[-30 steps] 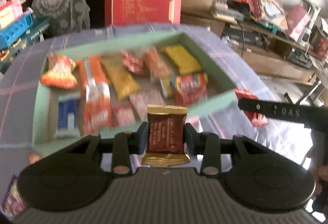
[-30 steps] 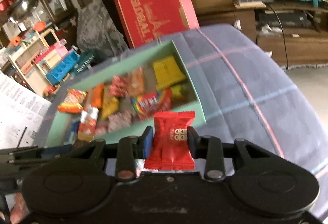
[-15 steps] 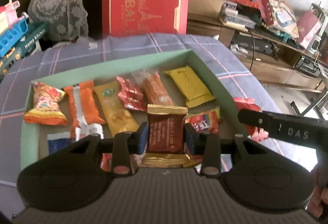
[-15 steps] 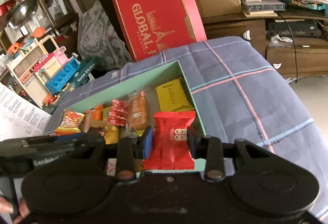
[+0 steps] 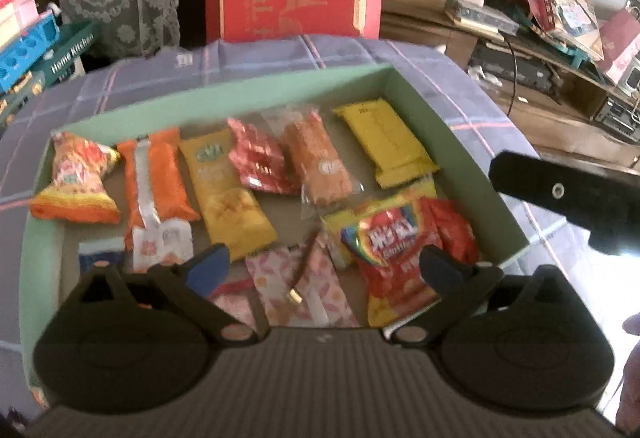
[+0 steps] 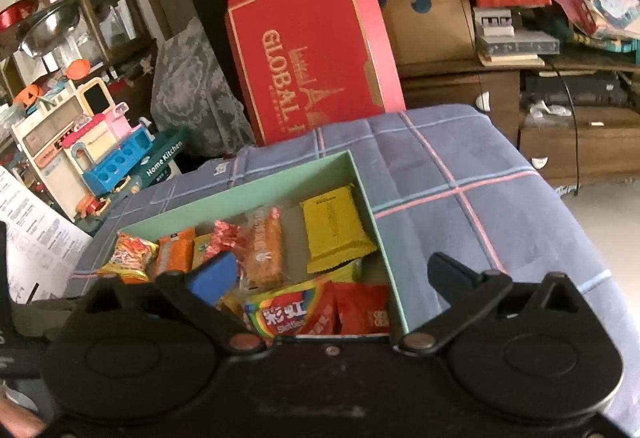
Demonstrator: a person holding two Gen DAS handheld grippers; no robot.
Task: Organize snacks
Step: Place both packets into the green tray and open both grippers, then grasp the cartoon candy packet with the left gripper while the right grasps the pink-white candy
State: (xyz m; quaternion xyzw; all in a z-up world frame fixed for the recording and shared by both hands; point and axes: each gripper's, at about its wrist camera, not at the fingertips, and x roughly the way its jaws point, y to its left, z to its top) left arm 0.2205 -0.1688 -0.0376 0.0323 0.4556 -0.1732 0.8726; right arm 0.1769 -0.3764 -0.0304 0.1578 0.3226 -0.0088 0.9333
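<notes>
Mint-green cardboard box (image 5: 404, 85) on the plaid cloth (image 6: 460, 173): one Skittles bag (image 5: 384, 242) and one red packet (image 6: 364, 312) at its near right corner. My left tongs (image 5: 320, 262) and right tongs (image 6: 328, 274) both spread, empty.

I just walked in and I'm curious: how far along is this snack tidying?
It looks nearly done. The green box holds many packets, including the yellow packet, the Skittles bag and the red packet at its near right corner. Nothing is in hand: the left gripper and right gripper have their fingers spread, empty. No loose snack shows on the plaid cloth.
</notes>
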